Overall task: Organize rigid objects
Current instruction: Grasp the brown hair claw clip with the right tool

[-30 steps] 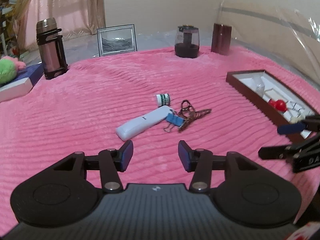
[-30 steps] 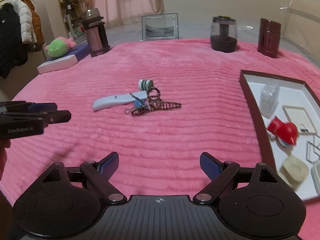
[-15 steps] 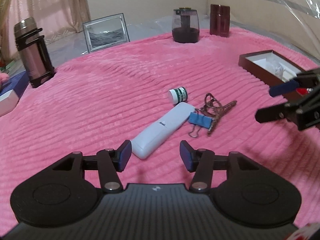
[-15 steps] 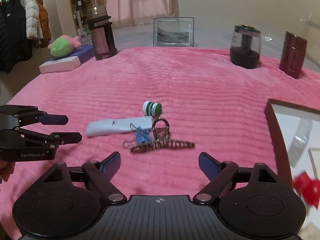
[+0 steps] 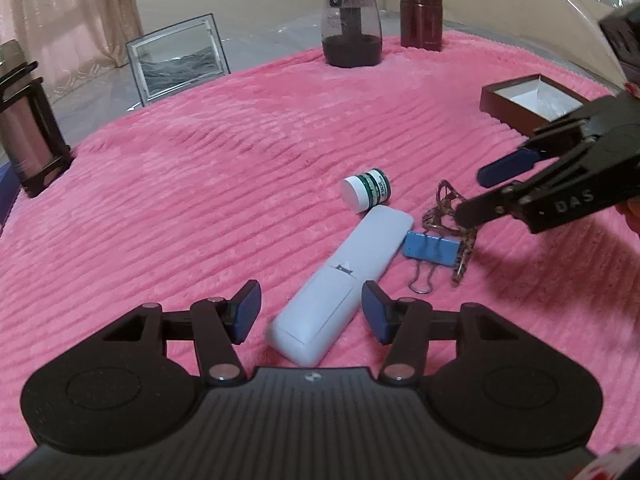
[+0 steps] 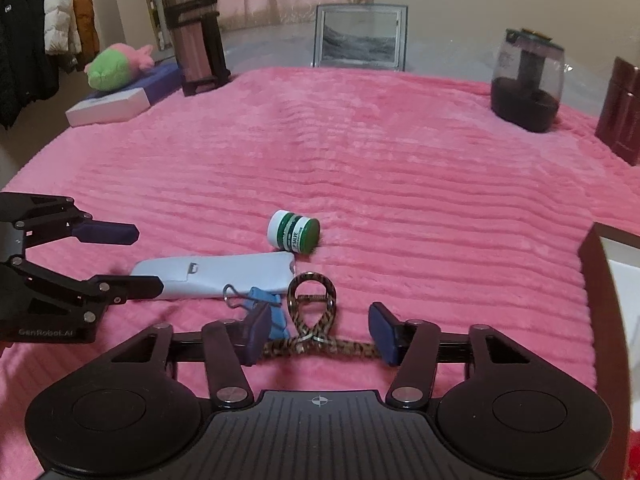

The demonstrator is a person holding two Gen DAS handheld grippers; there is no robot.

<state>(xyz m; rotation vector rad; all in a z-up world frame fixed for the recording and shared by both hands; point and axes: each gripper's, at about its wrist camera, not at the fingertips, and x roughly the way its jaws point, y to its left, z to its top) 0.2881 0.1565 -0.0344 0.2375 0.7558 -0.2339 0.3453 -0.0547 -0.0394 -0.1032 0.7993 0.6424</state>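
Your right gripper [image 6: 318,334] sits low over the hair clip [image 6: 312,312], its jaws having just been closing. The clip's toothed bar lies between the pads and runs from one to the other, but you cannot tell from here that they press on it yet, so treat it as not yet gripped. Finish the squeeze slowly. The blue binder clip [image 6: 266,306] touches the hair clip just by your left pad, so keep that pad on the bar alone or you will drag both. Lift straight up before you swing right toward the tray [image 6: 600,264], whose brown rim shows at the right edge.

Your left gripper [image 5: 310,314] stands open over the near end of the white remote [image 5: 344,280], with bare blanket showing between each pad and the case. The jaws have just been opening a little. The remote lies aslant to the jaws, so turn your wrist until the pads face its long sides, then close across the width.

Just beyond the remote's far end lies the salve jar [image 5: 366,194], on its side and likely to roll, so do not nudge it. The flask [image 6: 196,44], frame [image 6: 360,36] and dark jar [image 6: 526,80] stand well apart at the far edge.
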